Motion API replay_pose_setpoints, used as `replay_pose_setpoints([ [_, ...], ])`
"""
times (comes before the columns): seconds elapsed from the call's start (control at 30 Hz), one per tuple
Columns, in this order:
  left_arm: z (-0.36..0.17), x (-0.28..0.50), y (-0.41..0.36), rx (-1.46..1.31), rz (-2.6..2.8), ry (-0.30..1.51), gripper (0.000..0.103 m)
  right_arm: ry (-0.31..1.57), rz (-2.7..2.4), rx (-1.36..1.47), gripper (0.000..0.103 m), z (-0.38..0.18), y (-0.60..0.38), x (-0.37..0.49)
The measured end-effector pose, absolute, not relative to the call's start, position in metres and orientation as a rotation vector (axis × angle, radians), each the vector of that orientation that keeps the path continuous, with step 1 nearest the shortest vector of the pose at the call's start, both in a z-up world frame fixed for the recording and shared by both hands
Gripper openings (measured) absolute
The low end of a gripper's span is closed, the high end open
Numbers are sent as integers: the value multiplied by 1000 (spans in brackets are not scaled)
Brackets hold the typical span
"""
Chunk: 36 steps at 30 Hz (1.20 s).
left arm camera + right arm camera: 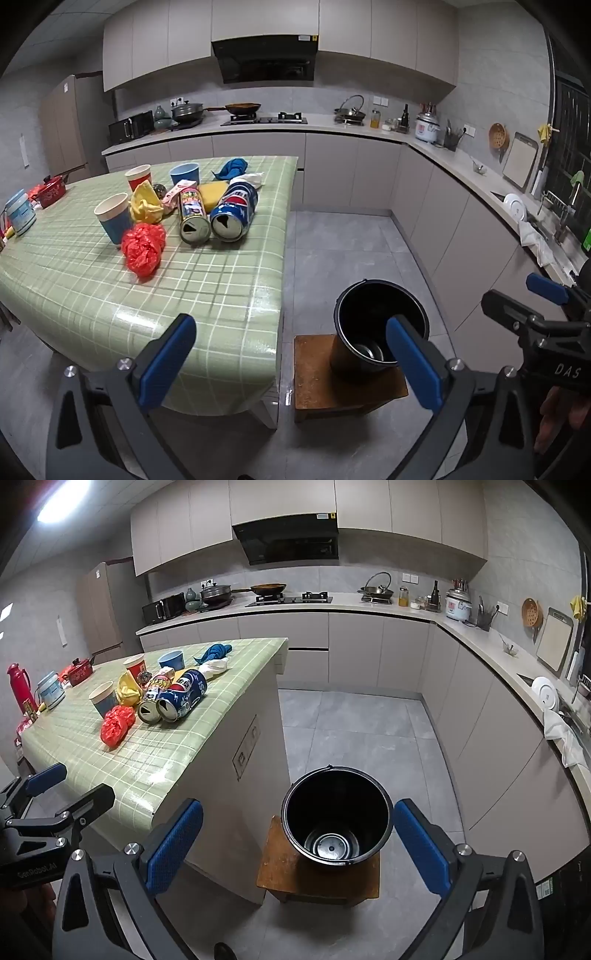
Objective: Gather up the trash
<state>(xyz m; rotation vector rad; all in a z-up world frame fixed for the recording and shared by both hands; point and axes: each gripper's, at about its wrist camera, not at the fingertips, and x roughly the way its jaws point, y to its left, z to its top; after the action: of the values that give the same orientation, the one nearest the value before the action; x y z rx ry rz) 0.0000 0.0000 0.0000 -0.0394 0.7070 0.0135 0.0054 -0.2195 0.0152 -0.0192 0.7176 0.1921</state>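
**Facing the trash pile, both claws released**

Hovering wide apart and empty, the left claw (291, 362) sits over the near table (92, 295) edge; the right claw (297, 849) frames the black bucket (295, 812) on its wooden stool (280, 871). Trash lies ahead and to the left: red bag wad (144, 249) nearest, then two cans (212, 218) lying side by side, long axes pointing at the claw. Left claw judged nearer.

Two cans (229, 214), three cups (112, 218) (paper), one bucket (336, 816).
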Motion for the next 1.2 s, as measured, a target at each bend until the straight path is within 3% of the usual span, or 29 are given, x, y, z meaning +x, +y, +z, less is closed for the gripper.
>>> replay_pose_setpoints([
  [1.2, -4, 8, 1, -43, 13, 713, 103, 714, 192, -24, 103, 20, -218, 16],
])
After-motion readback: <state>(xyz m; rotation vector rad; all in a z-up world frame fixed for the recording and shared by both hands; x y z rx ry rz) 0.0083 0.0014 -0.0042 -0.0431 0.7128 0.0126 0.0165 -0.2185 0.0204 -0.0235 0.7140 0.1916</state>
